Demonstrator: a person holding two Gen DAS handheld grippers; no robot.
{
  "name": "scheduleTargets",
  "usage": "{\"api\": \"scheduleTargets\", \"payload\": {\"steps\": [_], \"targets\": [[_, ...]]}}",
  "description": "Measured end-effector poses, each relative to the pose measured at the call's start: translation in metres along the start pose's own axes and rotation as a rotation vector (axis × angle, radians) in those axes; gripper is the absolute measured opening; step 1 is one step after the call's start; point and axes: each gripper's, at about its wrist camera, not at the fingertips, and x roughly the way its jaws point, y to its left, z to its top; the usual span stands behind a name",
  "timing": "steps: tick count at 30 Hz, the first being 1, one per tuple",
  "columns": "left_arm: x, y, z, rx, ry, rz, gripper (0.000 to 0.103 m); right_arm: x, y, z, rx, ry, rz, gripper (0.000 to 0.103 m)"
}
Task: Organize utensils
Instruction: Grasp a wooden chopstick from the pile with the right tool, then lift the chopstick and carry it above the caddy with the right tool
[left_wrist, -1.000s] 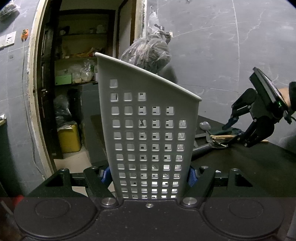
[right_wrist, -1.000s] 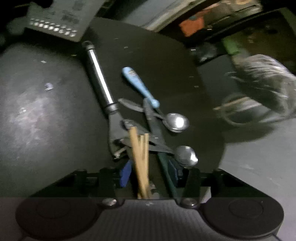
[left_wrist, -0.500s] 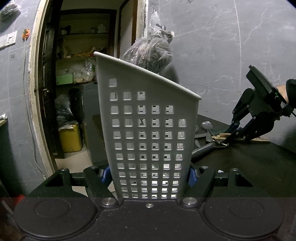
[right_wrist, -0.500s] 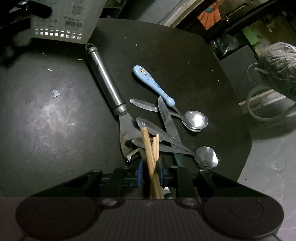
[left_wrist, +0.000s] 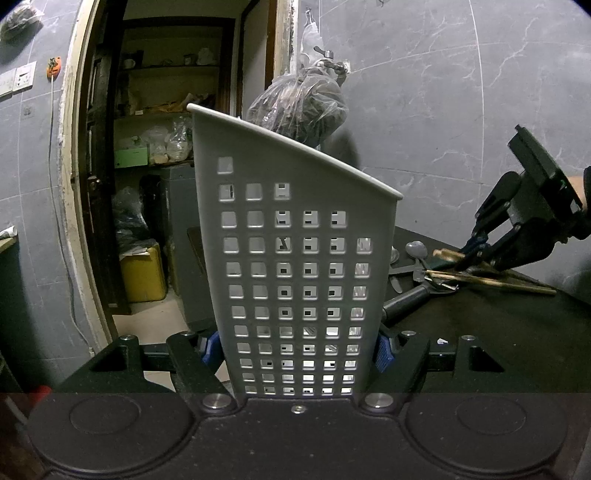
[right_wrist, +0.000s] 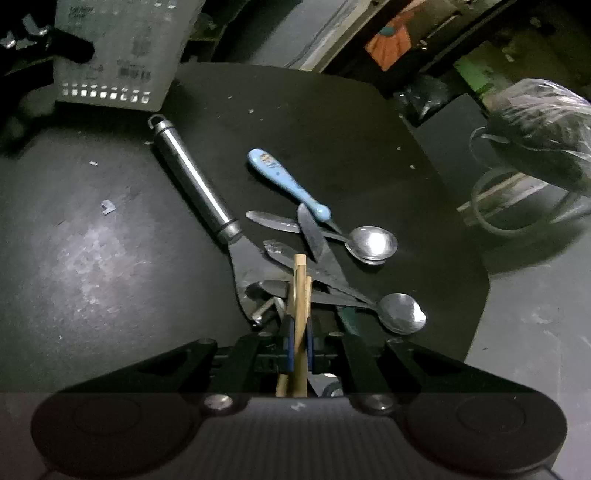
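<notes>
The right gripper (right_wrist: 300, 341) has its blue pads closing on a bundle of pale wooden chopsticks (right_wrist: 300, 295), which already sit pinched between them low over the pile; the sticks' long axis runs straight out along the fingers, tips pointing away across the dark round table (right_wrist: 110, 240). Their destination, the grey perforated plastic utensil holder (left_wrist: 299, 266), lies well apart from this gripper, across the table in the right wrist view, clamped between the left gripper (left_wrist: 295, 350) pads at its base and standing upright with its slanted open rim on top. So the sticks probably have to be lifted and tipped from lying to near vertical before they can drop in, and only the right hand is near them. Around the sticks lie a steel spatula with a cylindrical handle (right_wrist: 195, 184), a blue-handled spoon (right_wrist: 291, 184) and two plain steel spoons (right_wrist: 400, 314), partly tangled beneath, which may drag along. Compared with a second ago, the right jaws have gone from standing wide around the sticks to nearly together on them, while the left grip and holder are unchanged.
</notes>
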Motion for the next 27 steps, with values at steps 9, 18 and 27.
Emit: {"api": "scheduleTargets", "payload": {"steps": [9,18,27], "targets": [[0.0,-0.001,0.0,0.002,-0.002,0.009,0.075,-0.033,-0.012,-0.015,0.137,-0.09,-0.152,0.007],[-0.003,-0.003,-0.001,-0.004,0.001,0.019,0.075,-0.064,-0.022,-0.025,0.327,-0.169,-0.311,0.007],[-0.002,-0.003,-0.001,-0.004,0.001,0.02,0.075,-0.087,-0.039,-0.043,0.573,-0.215,-0.424,0.007]]}}
